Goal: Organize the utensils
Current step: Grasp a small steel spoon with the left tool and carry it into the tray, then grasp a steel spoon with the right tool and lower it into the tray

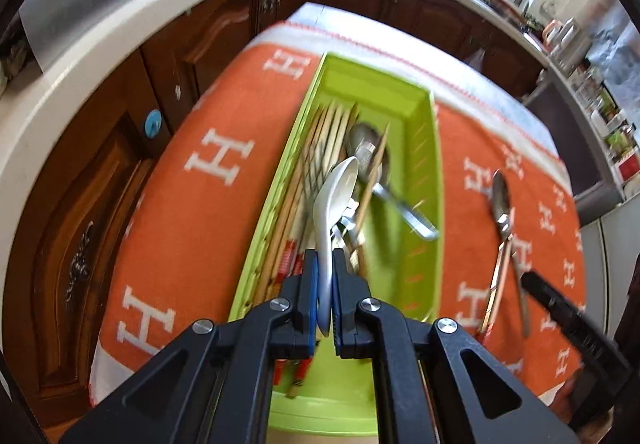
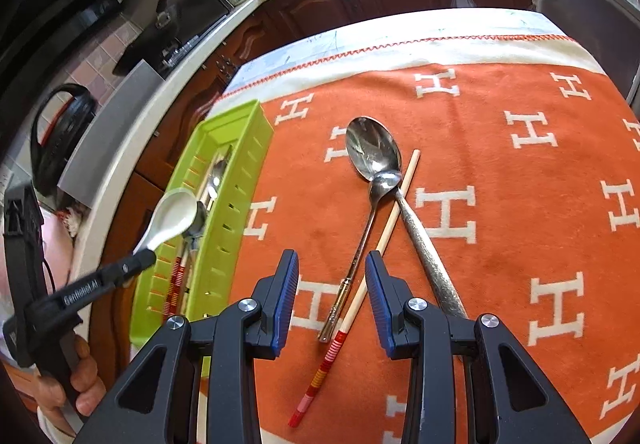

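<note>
My left gripper [image 1: 325, 258] is shut on the handle of a white ceramic spoon [image 1: 334, 195], held above the green utensil tray [image 1: 430, 179]. That tray holds several chopsticks [image 1: 316, 147] and a metal spoon [image 1: 370, 153]. The right wrist view shows the same white spoon [image 2: 172, 213] over the tray [image 2: 240, 171] at the left. My right gripper [image 2: 332, 264] stands open over the orange cloth, just above the handles of a large metal spoon [image 2: 374, 147], a small metal spoon [image 2: 380, 183] and a chopstick [image 2: 394, 211] with a red-striped end.
An orange cloth with white H letters [image 2: 500, 183] covers the table. Dark wooden cabinets [image 1: 100, 183] and a pale countertop [image 1: 120, 23] run close behind it. A person's hand [image 2: 86, 376] grips the left tool at the lower left.
</note>
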A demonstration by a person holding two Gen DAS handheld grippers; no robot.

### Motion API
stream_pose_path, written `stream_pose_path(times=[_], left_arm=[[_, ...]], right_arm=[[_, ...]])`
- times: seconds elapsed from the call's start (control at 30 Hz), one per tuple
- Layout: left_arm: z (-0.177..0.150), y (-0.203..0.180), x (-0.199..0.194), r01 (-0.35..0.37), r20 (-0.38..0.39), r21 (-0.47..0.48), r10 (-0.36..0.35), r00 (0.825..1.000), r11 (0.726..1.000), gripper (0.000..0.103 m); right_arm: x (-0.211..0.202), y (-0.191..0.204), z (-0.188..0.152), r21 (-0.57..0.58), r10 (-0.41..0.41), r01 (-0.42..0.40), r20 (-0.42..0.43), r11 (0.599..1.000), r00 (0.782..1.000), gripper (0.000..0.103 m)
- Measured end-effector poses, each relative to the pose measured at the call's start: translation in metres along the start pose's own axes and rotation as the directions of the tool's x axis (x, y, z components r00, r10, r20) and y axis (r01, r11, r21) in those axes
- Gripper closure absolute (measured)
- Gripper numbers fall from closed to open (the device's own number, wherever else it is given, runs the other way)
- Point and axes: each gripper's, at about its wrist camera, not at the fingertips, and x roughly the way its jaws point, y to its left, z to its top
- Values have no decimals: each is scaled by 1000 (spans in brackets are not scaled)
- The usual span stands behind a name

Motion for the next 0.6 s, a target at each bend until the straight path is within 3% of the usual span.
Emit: stream_pose_path(times=[0.13, 0.23, 0.53, 0.6], left_arm=[[-5, 4, 3, -19, 11, 39, 19, 1000, 999, 94], [-4, 4, 0, -34, 33, 46, 33, 999, 998, 77], [4, 7, -11, 12, 60, 44, -14, 998, 999, 72], [6, 8, -14, -4, 82, 39, 1, 997, 999, 54]], right_arm=[[14, -1, 3, -10, -39, 39, -8, 999, 999, 68], [25, -3, 8, -11, -61, 61, -9, 998, 998, 68], [54, -7, 24, -10, -92, 92, 6, 996, 996, 70], [57, -7, 27, -21, -100, 100, 20, 995, 995, 72]])
